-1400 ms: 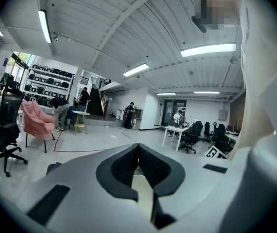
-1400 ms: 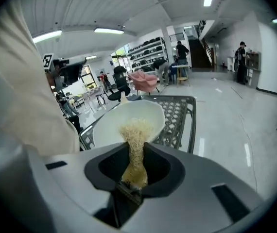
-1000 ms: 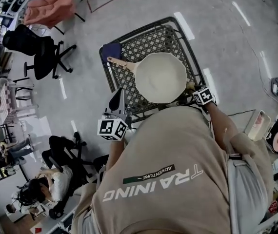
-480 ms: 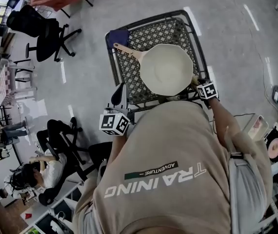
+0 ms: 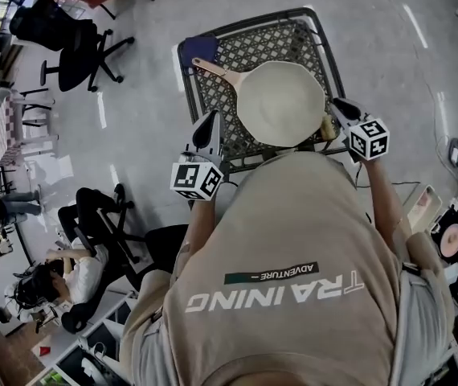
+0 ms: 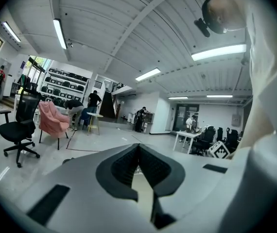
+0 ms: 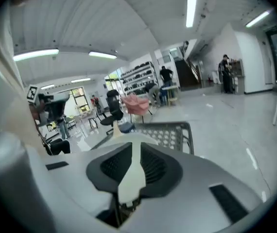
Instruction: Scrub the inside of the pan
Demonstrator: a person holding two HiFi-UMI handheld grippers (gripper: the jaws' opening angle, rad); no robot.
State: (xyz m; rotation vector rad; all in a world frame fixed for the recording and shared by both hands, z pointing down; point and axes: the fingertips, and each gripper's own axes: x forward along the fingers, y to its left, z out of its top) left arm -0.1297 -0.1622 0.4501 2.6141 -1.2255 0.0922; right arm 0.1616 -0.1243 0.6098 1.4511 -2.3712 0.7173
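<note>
A cream pan (image 5: pixel 281 103) with a pale handle (image 5: pixel 213 69) lies on a black mesh table (image 5: pixel 213 95). A small yellowish sponge (image 5: pixel 326 125) rests on the table against the pan's right rim. My right gripper (image 5: pixel 336 104) hovers just above and to the right of the sponge. In the right gripper view (image 7: pixel 136 144) its jaws have just been closing and stand a narrow slit apart with nothing between them; the pan (image 7: pixel 124 137) shows beyond. My left gripper (image 5: pixel 213 119) is held at the table's near left edge, its pads together and empty (image 6: pixel 138 145).
A dark blue cloth (image 5: pixel 195 49) lies at the table's far left corner. Office chairs (image 5: pixel 68 47) stand on the floor to the left, and a seated person (image 5: pixel 68 272) is at lower left. Clutter (image 5: pixel 454 240) lies at the right.
My right gripper has risen from beside the sponge at the table's near right edge to above the pan's right rim. The sponge stayed on the table. The left gripper has hardly moved.
</note>
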